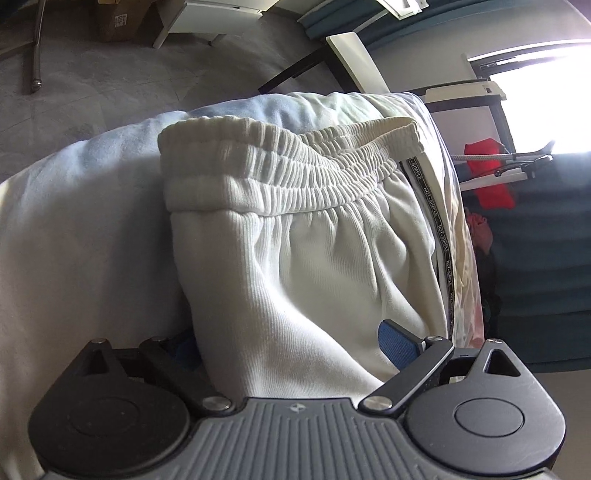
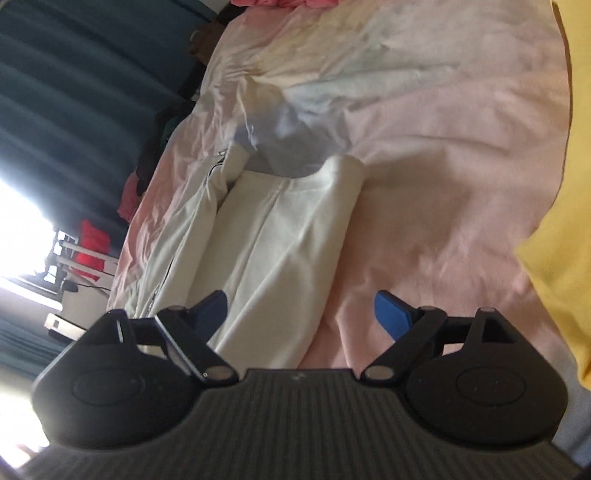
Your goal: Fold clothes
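We have white sweatpants (image 1: pixel 295 240) mid-frame on the bed (image 2: pixel 443 166), waistband toward the top. Left gripper (image 1: pixel 291 343) straddles bunched fabric (clamped? cannot tell). Right gripper (image 2: pixel 299 314) spread wide, holding nothing. Fold stage unclear.

pink bedsheet (image 2: pixel 424 177) | yellow cloth (image 2: pixel 554 240) | teal curtain (image 2: pixel 74 74) | cardboard box (image 1: pixel 122 18)

**Bed and what lies on it**

I see a bed (image 2: pixel 424 192) under a pale pink, wrinkled sheet. White sweatpants (image 2: pixel 280 236) lie flat on it, their ribbed waistband (image 1: pixel 280 166) near one edge. Yellow fabric (image 2: pixel 561 229) rests at another edge.
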Demonstrator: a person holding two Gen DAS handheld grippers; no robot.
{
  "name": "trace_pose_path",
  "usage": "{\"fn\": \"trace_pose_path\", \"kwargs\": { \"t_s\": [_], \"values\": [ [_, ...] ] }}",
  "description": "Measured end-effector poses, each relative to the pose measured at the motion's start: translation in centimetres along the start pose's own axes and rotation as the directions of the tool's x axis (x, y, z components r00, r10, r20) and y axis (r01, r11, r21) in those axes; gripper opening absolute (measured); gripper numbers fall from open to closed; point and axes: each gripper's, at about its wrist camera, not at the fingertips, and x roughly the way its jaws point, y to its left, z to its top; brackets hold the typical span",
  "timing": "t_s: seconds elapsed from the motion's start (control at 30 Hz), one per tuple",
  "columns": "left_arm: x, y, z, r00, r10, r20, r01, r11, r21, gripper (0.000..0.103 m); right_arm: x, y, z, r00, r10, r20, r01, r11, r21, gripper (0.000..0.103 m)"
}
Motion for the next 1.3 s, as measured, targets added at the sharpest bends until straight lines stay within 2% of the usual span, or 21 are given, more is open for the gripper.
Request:
{"fn": "trace_pose_path", "kwargs": {
  "t_s": [0.07,0.13,0.17,0.2,0.23,0.3,0.33,0.37,0.4,0.43,0.47,0.57,0.7,0.9,1.0,1.1,1.2,1.3],
  "values": [
    [-0.2,-0.1,-0.2,1.0,0.006,0.014,-0.007,1.0,0.02,0.082,2.0,-0.3,0.4,1.0,0.012,0.005,-0.012,0.999,0.035,0.087],
    [0.1,-0.1,-0.2,0.999,0.033,0.019,-0.034,0.999,0.023,0.077,3.9,0.1,0.6,0.999,-0.035,0.006,0.034,0.999,0.034,0.075],
    [0.3,-0.1,-0.2,0.999,0.044,0.021,-0.045,0.999,0.021,0.072,4.7,0.5,0.8,0.998,-0.057,0.022,0.057,0.998,0.004,0.075],
    [0.5,0.0,-0.2,0.998,0.054,0.02,-0.054,0.998,0.017,0.067,5.5,1.0,0.9,0.995,-0.084,0.062,0.087,0.995,-0.04,0.072],
    [0.6,0.1,-0.1,0.998,0.063,0.02,-0.064,0.998,0.013,0.065,6.0,1.1,1.1,0.989,-0.102,0.104,0.107,0.993,-0.047,0.064],
    [0.8,0.2,0.1,0.998,0.063,0.028,-0.064,0.998,0.016,0.056,6.9,0.9,1.7,0.98,-0.111,0.163,0.114,0.993,-0.008,0.057],
    [1.0,0.1,0.3,0.997,0.061,0.036,-0.062,0.998,0.024,0.051,7.3,0.7,2.0,0.979,-0.1,0.178,0.097,0.995,0.027,0.046],
    [1.1,0.0,0.4,0.997,0.062,0.046,-0.064,0.997,0.032,0.038,7.6,0.8,2.3,0.978,-0.098,0.184,0.093,0.995,0.037,0.039],
    [1.2,-0.1,0.6,0.996,0.067,0.053,-0.069,0.997,0.037,0.025,7.8,0.9,2.5,0.977,-0.1,0.187,0.095,0.995,0.036,0.02],
    [1.1,-0.1,0.6,0.996,0.067,0.06,-0.07,0.997,0.038,0.022,7.7,1.2,2.6,0.974,-0.12,0.192,0.116,0.993,0.032,0.01],
    [0.9,-0.1,0.5,0.996,0.06,0.067,-0.063,0.997,0.039,0.018,7.5,1.5,2.7,0.971,-0.135,0.199,0.132,0.991,0.029,0.008],
    [-0.5,-0.5,0.0,0.993,0.002,0.116,-0.008,0.998,0.057,0.014,6.1,2.5,3.1,0.965,-0.126,0.228,0.126,0.992,0.017,0.005],
    [-4.1,-0.8,-1.3,0.974,-0.136,0.182,0.126,0.99,0.067,0.012,2.9,3.9,4.1,0.964,-0.057,0.26,0.065,0.998,-0.022,0.005],
    [-6.9,-1.2,-2.3,0.953,-0.242,0.184,0.238,0.97,0.044,0.011,-1.3,4.8,6.5,0.954,-0.001,0.301,0.023,0.997,-0.068,0.005],
    [-6.8,-2.9,-1.7,0.952,-0.246,0.184,0.242,0.969,0.045,0.011,-1.2,6.4,8.5,0.956,0.012,0.293,0.011,0.997,-0.078,0.005],
    [-5.9,-6.4,-0.3,0.95,-0.237,0.205,0.222,0.971,0.092,0.012,0.1,10.0,9.9,0.955,0.022,0.296,0.015,0.992,-0.125,0.005],
    [-3.9,-10.5,1.7,0.948,-0.221,0.228,0.197,0.973,0.124,0.012,3.5,15.0,11.1,0.953,-0.002,0.303,0.059,0.982,-0.178,0.005],
    [-0.7,-13.8,4.5,0.955,-0.185,0.233,0.166,0.981,0.099,0.012,7.1,20.1,12.4,0.95,-0.03,0.312,0.107,0.967,-0.23,0.005]
  ]
}}
